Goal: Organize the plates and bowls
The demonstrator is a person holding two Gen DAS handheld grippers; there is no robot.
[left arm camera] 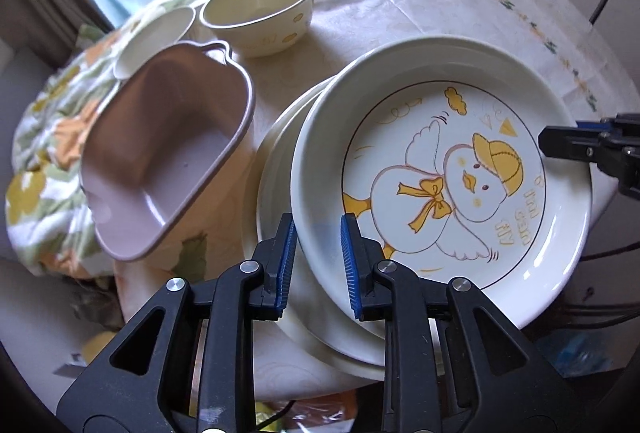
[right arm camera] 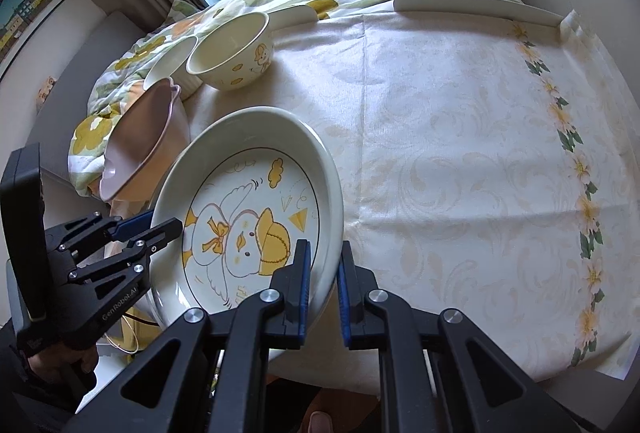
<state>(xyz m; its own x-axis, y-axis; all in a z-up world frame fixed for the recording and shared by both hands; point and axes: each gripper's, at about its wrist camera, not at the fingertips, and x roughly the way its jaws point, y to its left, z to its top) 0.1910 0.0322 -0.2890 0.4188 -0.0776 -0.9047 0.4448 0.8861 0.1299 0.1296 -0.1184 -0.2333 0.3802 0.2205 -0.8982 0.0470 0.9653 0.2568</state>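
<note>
1. The duck plate sits on a stack of plain white plates near the bench's front edge, slightly offset from the stack below.
2. The left gripper straddles the duck plate's rim; its blue pads stand a little apart, with the rim between them, and do not clearly press on it.
3. The right gripper is clamped on the opposite rim of the same plate, one pad inside, one outside.
4. A pink dish with handles rests tilted just left of the stack, on a floral cloth.
5. Behind it stand a white ribbed bowl and a cream bowl, side by side.
</note>
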